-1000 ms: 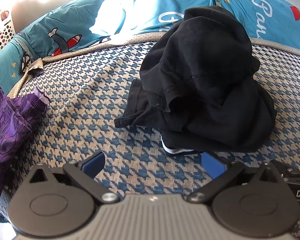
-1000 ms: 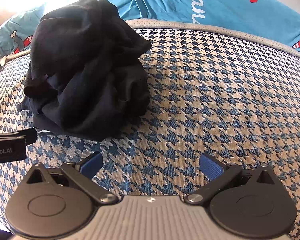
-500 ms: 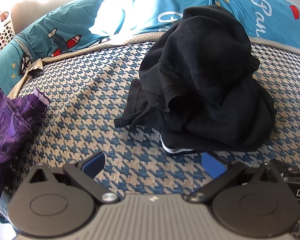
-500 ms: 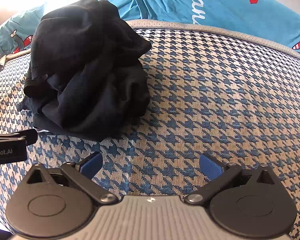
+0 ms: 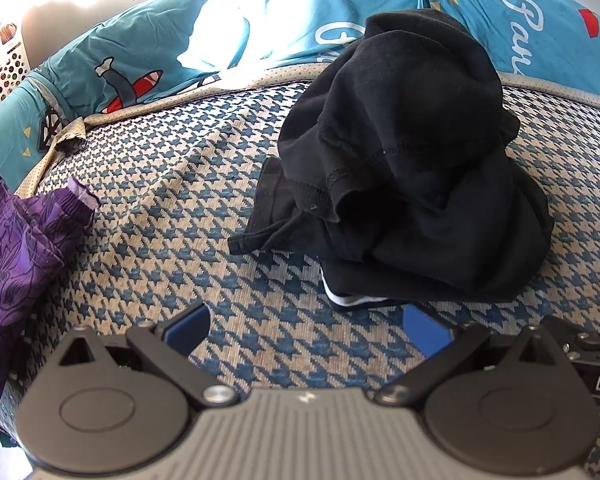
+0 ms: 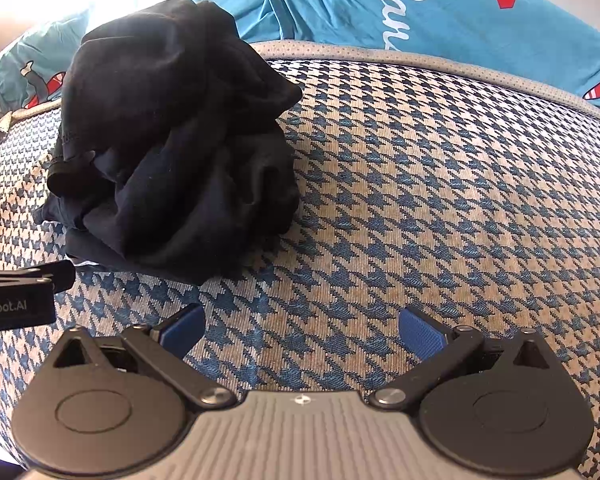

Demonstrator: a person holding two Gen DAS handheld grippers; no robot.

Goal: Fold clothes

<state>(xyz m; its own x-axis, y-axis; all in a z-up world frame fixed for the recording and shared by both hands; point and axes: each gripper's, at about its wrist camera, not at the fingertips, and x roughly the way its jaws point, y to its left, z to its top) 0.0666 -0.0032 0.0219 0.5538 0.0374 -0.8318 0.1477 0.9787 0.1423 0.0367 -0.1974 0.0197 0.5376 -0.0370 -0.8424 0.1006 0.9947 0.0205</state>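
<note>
A crumpled heap of black clothes (image 5: 404,168) sits on the blue-and-beige houndstooth surface (image 5: 180,208), with a strip of white fabric (image 5: 348,300) peeking out under its near edge. My left gripper (image 5: 306,330) is open just in front of the heap, nothing between its blue pads. In the right wrist view the same black heap (image 6: 172,152) lies to the upper left, and my right gripper (image 6: 302,334) is open over bare houndstooth fabric (image 6: 420,200). The other gripper's black body (image 6: 20,294) shows at the left edge.
A purple floral garment (image 5: 16,256) lies at the left edge of the surface. Teal bedding with plane prints and white lettering (image 5: 148,52) runs along the back. A white perforated basket (image 5: 0,68) stands at the far left.
Both views have crept slightly closer to the black heap. Nothing was grasped; both grippers stay open.
</note>
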